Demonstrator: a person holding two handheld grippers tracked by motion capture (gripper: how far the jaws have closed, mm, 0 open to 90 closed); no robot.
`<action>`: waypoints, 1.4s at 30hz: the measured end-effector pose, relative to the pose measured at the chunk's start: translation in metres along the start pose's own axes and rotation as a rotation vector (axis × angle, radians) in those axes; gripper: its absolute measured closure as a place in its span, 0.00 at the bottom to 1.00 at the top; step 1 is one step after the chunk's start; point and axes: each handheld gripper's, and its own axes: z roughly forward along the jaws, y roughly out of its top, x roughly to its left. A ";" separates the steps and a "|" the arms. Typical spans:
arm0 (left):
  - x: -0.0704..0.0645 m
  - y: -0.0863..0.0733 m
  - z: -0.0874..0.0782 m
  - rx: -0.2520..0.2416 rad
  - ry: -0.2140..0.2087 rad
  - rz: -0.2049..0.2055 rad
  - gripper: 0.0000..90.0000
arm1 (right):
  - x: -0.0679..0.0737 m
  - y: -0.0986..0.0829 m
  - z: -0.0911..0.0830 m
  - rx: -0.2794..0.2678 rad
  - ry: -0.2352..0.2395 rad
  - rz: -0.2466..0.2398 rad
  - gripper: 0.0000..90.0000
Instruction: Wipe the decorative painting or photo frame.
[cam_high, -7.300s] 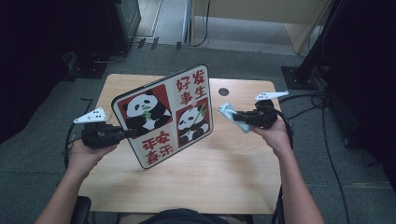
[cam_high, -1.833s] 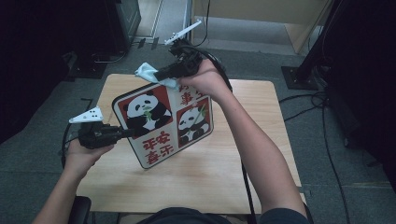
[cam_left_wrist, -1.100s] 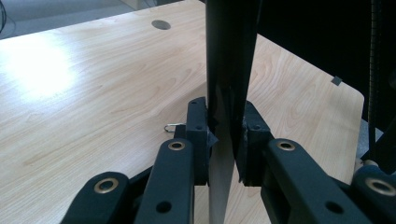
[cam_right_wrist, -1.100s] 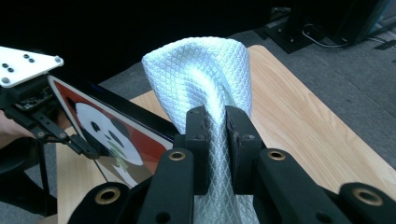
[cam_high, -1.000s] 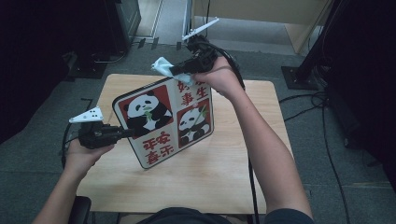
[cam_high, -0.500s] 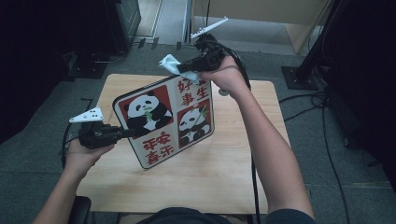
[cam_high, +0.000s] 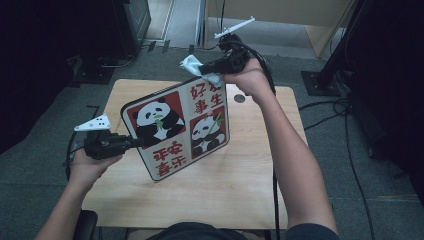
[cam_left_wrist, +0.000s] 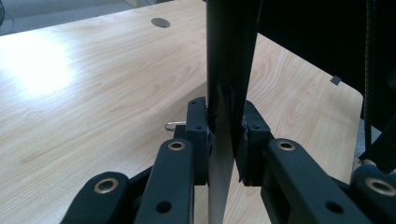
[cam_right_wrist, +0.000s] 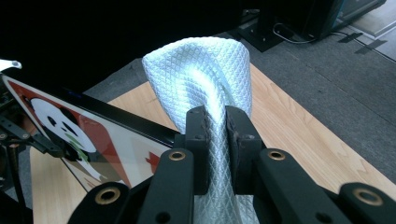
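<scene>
The wooden worktop (cam_high: 250, 175) carries nothing that lies flat on it apart from a small metal clip (cam_left_wrist: 173, 125) seen in the left gripper view just behind the left jaws; a round cable hole (cam_high: 239, 98) sits near its far right corner. Above its middle a square panda board (cam_high: 177, 130), printed with two pandas and red characters, is held up off the surface, tilted, its upper edge reaching toward the far edge of the worktop and its lower corner hanging over the centre. The left gripper (cam_high: 131, 143), over the left edge of the worktop, is clamped narrow on the board's left edge, and the left gripper view shows the thin black-backed panel (cam_left_wrist: 229, 70) pinched edge-on between the two pads. The right gripper (cam_high: 205, 68), raised over the far edge, is closed tight on a pale blue waffle-weave cloth (cam_right_wrist: 205, 79), which bunches up above the jaws; in the high view the cloth (cam_high: 196, 67) touches the board's top corner. The person's right forearm (cam_high: 295, 155) stretches across the right side of the worktop.
</scene>
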 end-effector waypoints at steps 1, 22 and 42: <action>0.000 0.000 0.000 0.000 0.000 0.001 0.87 | -0.001 0.000 -0.001 0.001 -0.003 0.001 0.90; 0.000 0.000 0.000 0.000 -0.002 0.001 0.87 | -0.017 -0.005 -0.015 0.004 -0.081 0.020 0.90; 0.000 -0.001 0.001 0.003 -0.004 -0.003 0.87 | -0.029 -0.020 -0.028 0.009 -0.126 0.045 0.90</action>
